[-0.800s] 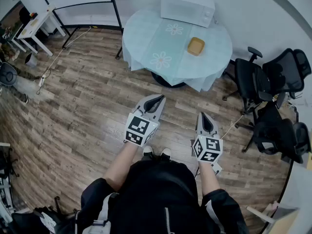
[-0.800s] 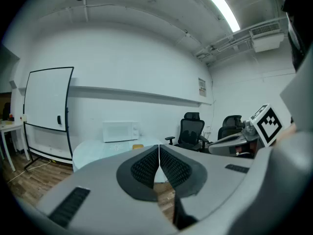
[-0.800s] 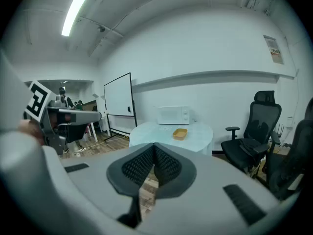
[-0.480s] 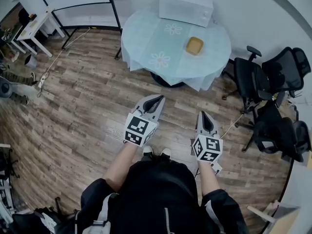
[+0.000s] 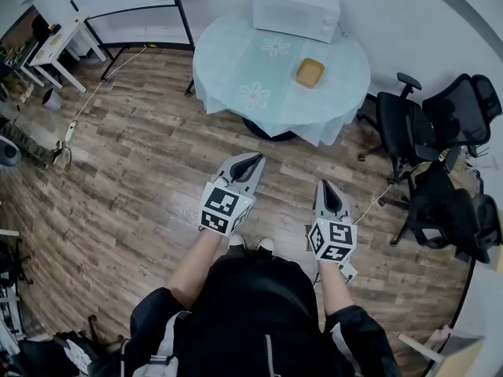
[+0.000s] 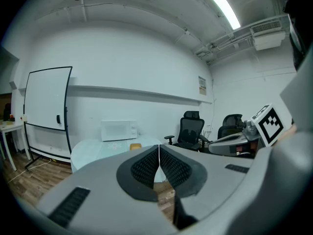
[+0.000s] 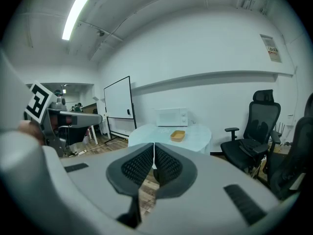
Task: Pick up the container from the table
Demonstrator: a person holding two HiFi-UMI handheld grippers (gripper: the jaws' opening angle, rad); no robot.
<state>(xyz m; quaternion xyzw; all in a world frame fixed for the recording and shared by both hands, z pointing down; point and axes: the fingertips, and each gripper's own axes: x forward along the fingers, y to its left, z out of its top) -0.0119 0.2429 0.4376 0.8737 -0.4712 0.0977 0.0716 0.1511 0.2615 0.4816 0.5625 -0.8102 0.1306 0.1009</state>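
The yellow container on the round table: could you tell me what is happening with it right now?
Nothing yet: the container sits untouched on the table near the microwave. A person stands well back on the wood floor, holding the left gripper and right gripper, both shut and empty, pointed toward the table.

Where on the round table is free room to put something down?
The table is bare on its left half and near edge, left of the container and in front of the microwave. The far right part is crowded: microwave at the back, container just before it. Office chairs stand close on the right.
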